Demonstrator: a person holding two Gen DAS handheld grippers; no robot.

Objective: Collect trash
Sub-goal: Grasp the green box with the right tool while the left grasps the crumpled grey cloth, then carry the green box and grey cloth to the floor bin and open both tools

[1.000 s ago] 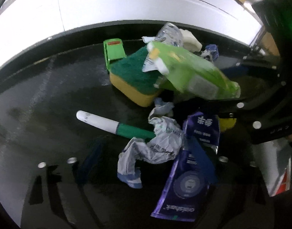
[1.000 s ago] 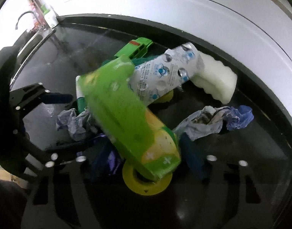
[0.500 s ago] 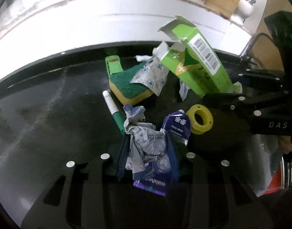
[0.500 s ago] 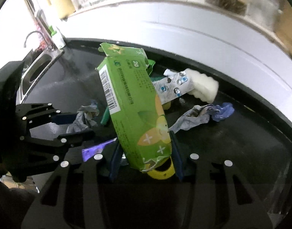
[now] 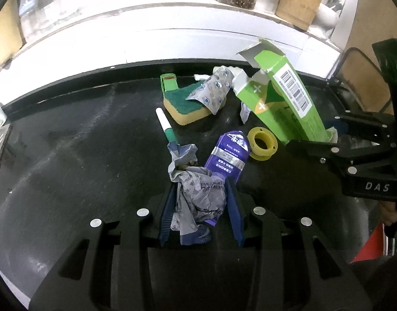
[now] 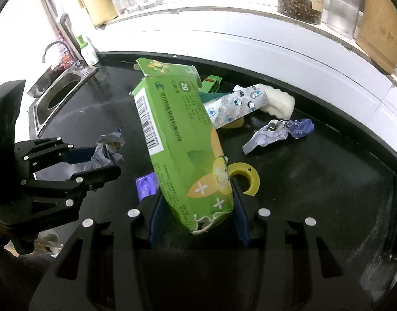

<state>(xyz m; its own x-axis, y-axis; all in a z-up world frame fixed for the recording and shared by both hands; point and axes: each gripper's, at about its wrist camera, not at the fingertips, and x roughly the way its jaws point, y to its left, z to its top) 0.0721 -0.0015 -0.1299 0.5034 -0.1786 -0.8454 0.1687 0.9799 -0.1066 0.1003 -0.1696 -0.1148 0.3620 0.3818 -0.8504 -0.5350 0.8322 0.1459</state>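
Two pieces of trash are in hand above the black worktop (image 5: 68,142). The left gripper (image 5: 201,207) has its blue fingers (image 5: 167,210) clamped on a crumpled grey printed paper wad (image 5: 198,191) together with a purple foil pouch (image 5: 229,153). The right gripper (image 6: 196,207) is closed on the bottom end of a tall green cardboard box (image 6: 177,134), torn open at the top and leaning left.

The wad and pouch look near weightless and soft; the foil is likely slippery, so pinching both together low down seems wise. The empty box should be light but will crush under pressure, and gripped at one end it may swing.

On the worktop lie a yellow tape ring (image 5: 262,142), a second crumpled blue-grey wrapper (image 6: 279,132), a silvery blister-print sachet (image 5: 211,93) over a green-topped yellow sponge (image 5: 185,106), and a white-and-green marker pen (image 5: 166,127).
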